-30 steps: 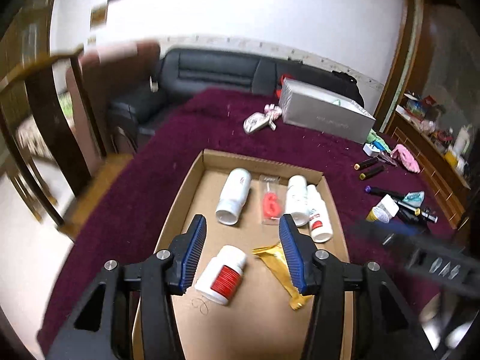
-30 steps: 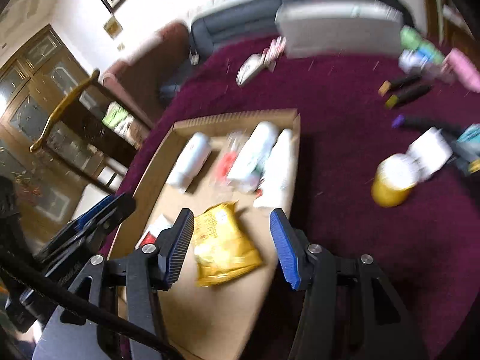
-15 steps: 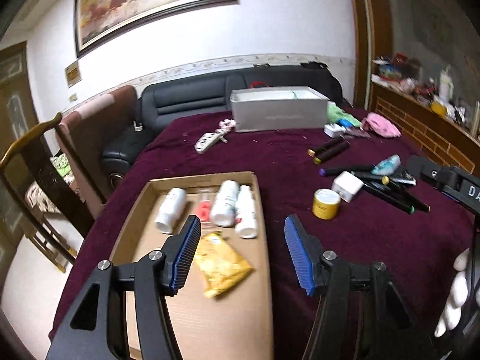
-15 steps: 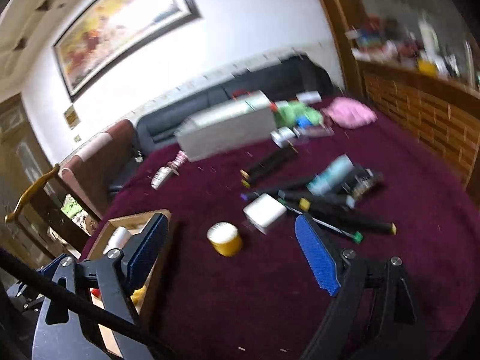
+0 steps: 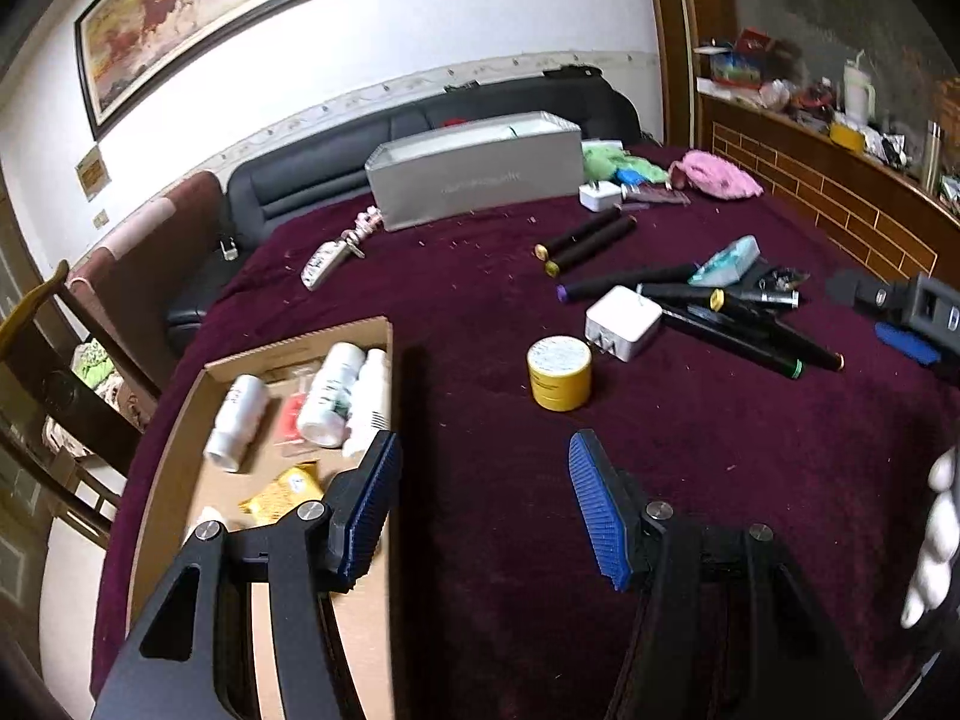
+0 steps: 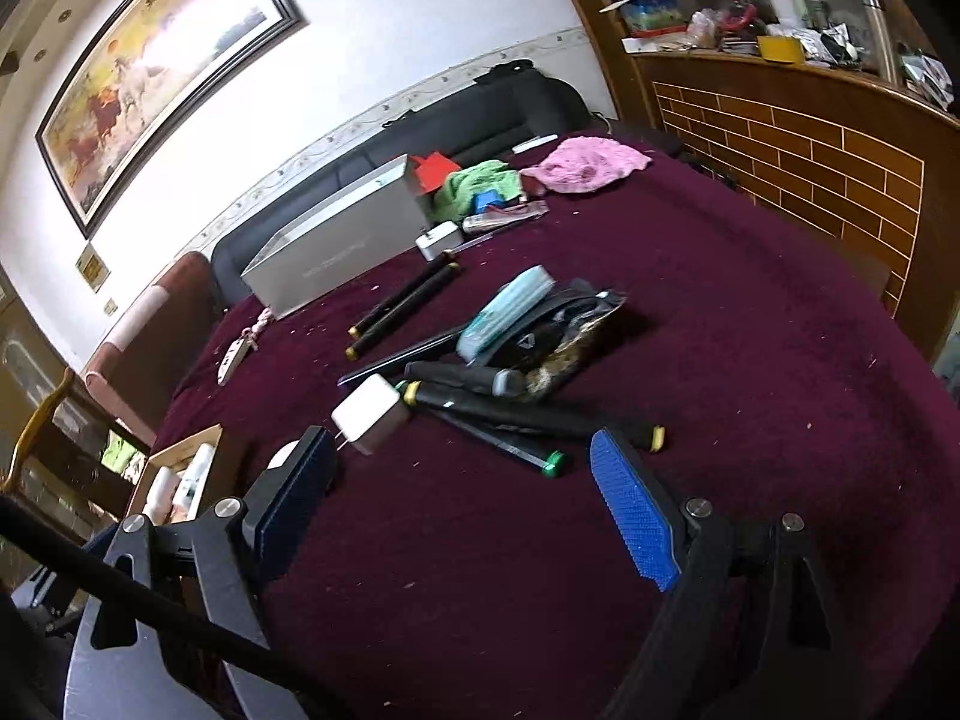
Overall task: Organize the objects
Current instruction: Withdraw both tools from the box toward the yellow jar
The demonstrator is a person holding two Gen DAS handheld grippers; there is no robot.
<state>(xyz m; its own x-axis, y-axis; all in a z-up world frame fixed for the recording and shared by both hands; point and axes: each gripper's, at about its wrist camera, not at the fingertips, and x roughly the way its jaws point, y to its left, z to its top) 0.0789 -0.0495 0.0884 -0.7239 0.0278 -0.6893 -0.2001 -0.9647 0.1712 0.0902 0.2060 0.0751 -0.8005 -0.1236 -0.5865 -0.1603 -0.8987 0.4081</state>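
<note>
A cardboard tray (image 5: 180,420) on the purple cloth holds white bottles (image 5: 327,390), a red packet and a yellow packet (image 5: 282,489). A yellow tin (image 5: 559,373), a white charger (image 5: 624,324) and several black markers (image 5: 744,336) lie right of it. My left gripper (image 5: 480,504) is open and empty, above the tray's right edge. My right gripper (image 6: 462,510) is open and empty, just short of the charger (image 6: 371,414) and the markers (image 6: 510,414). A teal case (image 6: 507,312) lies on a dark pouch.
A silver box (image 5: 474,168) stands at the back by a black sofa. A pink cloth (image 6: 591,165), a green cloth and a second charger (image 6: 440,239) lie behind. A key fob (image 5: 327,261) lies at back left. A brick-patterned wooden counter (image 6: 810,150) borders the right.
Both grippers have swung right, away from the tray toward the loose items. The right gripper has opened wider and come closer to the markers.
</note>
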